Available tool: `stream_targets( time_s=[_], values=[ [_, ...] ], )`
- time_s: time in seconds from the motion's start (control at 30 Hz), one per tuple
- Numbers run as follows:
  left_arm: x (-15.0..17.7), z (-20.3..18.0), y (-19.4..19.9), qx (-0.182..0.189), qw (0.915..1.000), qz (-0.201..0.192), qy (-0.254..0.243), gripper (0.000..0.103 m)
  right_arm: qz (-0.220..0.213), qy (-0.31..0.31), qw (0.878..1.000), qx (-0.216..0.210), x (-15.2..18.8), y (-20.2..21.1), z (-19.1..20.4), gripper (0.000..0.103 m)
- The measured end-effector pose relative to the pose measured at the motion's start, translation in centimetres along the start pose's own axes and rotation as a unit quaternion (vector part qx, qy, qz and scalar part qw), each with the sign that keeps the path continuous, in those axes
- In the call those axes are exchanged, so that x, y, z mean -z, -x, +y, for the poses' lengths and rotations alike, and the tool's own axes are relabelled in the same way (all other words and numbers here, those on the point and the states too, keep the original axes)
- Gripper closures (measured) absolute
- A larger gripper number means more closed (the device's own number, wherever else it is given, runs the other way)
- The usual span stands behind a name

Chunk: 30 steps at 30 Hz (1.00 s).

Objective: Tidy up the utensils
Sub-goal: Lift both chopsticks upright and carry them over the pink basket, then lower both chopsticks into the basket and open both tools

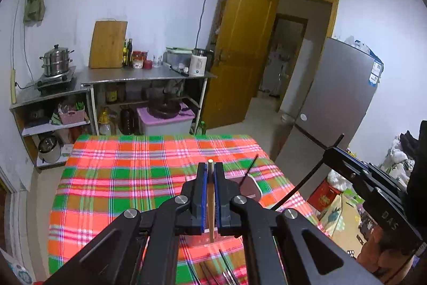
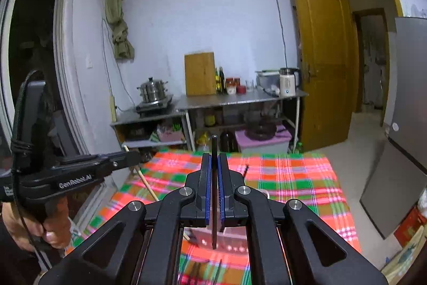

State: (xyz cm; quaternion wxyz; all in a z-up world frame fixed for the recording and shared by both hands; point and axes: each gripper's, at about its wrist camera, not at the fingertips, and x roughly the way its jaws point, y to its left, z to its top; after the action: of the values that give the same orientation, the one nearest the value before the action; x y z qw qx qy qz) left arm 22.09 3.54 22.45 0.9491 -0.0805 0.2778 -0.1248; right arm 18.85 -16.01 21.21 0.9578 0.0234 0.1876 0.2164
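From the left wrist, the left tongs [image 1: 210,172] are clenched on a pale wooden chopstick [image 1: 211,202]; its long axis runs straight along the fingers, the tip poking out just past them and the butt hanging below the pads toward the table [image 1: 112,178] with its red-and-green plaid cloth; a clear container seems to sit directly beneath the butt, too hidden to be sure; more dark utensils [image 1: 226,270] lie on the cloth under the tongs, near the lower edge; a dark chopstick [image 1: 250,164] shows to the right, slanting up and away; the right tool sits off to that side, its body printed with letters that read something like "DAS", cut off. From the right wrist, the right tongs [image 2: 214,170] are clenched on that dark chopstick [image 2: 214,194], again parallel to the fingers, top end rising above them and lower end pointing down at what looks like a clear holder [image 2: 229,237] on the cloth, just below the tongs; I judge the coming move to turn on that vertical line, stick over holder, with both tools about equally near; the left tool, at the left here, reads "GenRobot.AI" on its side, its wooden chopstick [image 2: 146,183] slanting below it; further loose utensils [image 2: 197,270] lie at the bottom; the fridge label is unreadable.
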Motion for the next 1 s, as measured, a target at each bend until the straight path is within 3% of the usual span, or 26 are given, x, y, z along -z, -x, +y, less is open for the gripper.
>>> stream_targets(
  time_s=[0.33, 0.6, 1.0],
  values=[
    [-1.3, 0.6, -3.6, 0.003, 1.0000, -0.005, 0.004, 0.098, -0.007, -0.012, 1.000, -0.003, -0.6, -2.6, -0.6, 0.099],
    [1.2, 2.0, -8.2, -0.001, 0.9993, 0.036, 0.011, 0.098, 0.029, -0.024, 0.999, -0.001, 2.0, -6.0, -1.8, 0.099],
    [4.4, 3.0, -11.2, -0.005, 0.9975, 0.068, 0.016, 0.098, 0.078, -0.045, 0.996, 0.002, 5.4, -9.3, -3.4, 0.099]
  ],
)
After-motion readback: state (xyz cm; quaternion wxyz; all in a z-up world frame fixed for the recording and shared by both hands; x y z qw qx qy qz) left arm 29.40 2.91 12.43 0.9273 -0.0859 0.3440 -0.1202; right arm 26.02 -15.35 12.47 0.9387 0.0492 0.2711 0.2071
